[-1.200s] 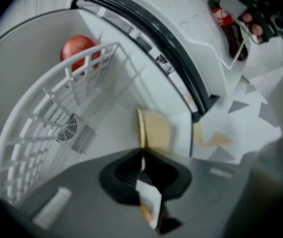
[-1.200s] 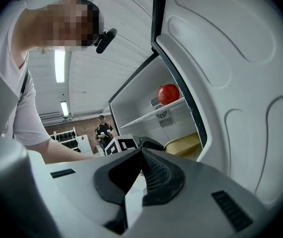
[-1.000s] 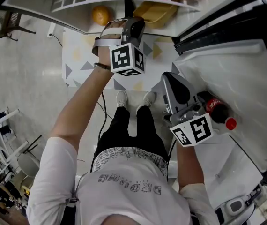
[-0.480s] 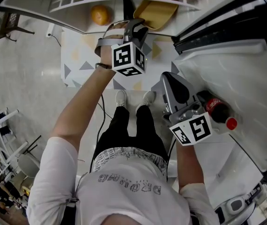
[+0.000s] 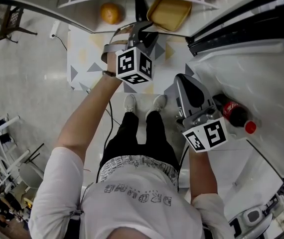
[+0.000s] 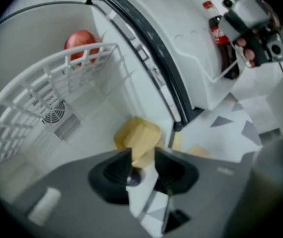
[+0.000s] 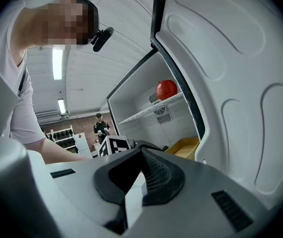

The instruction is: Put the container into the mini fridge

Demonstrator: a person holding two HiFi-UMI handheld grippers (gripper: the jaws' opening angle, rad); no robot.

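Observation:
The yellow container (image 5: 169, 13) (image 6: 137, 140) lies on the white floor of the mini fridge (image 6: 89, 128), under the wire shelf (image 6: 47, 90). My left gripper (image 5: 144, 30) (image 6: 144, 153) sits just in front of it. Its jaws are opening and stand apart, and the container lies beyond the tips with nothing between the pads. My right gripper (image 5: 182, 82) (image 7: 141, 151) stays by the open fridge door (image 5: 251, 73), beside a cola bottle (image 5: 235, 114). Its jaws meet at the tips and hold nothing.
An orange (image 5: 110, 13) rests on the fridge floor left of the container. A red round fruit (image 6: 82, 41) (image 7: 166, 89) sits on the wire shelf. The cola bottle (image 6: 218, 33) stands in the door rack. A patterned mat (image 5: 84, 59) covers the ground before the fridge.
My left gripper's jaws have spread and let go of the yellow container, which now shows more fully on the fridge floor. The right gripper has barely moved.

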